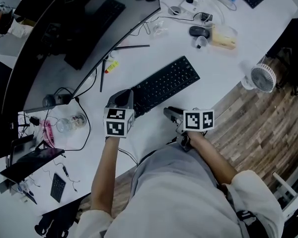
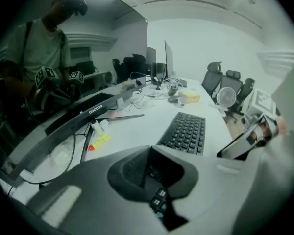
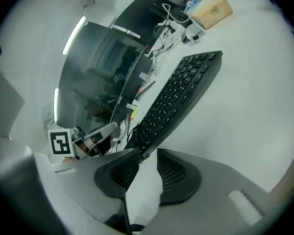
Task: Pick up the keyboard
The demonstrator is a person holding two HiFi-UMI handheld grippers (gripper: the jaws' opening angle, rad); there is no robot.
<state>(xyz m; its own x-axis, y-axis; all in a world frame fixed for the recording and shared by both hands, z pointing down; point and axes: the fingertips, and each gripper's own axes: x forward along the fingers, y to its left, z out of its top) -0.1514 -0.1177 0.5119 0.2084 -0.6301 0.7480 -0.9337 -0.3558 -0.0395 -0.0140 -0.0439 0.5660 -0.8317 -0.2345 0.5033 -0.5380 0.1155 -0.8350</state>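
White curved desk (image 1: 228,68), black keyboard (image 1: 164,86), wood-plank floor (image 1: 268,128), office chairs (image 2: 213,77) beyond

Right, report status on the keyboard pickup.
Left gripper open over the keyboard near end, keys showing between jaws. Right gripper open, empty, just short of it. Keyboard flat on desk, unlifted. Nothing blocking.

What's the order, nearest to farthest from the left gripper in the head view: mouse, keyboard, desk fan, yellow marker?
1. keyboard: its near end is right at the left gripper.
2. yellow marker: just above the gripper, by the monitor.
3. mouse: upper right, past the keyboard's far end.
4. desk fan: far right, at the table edge.
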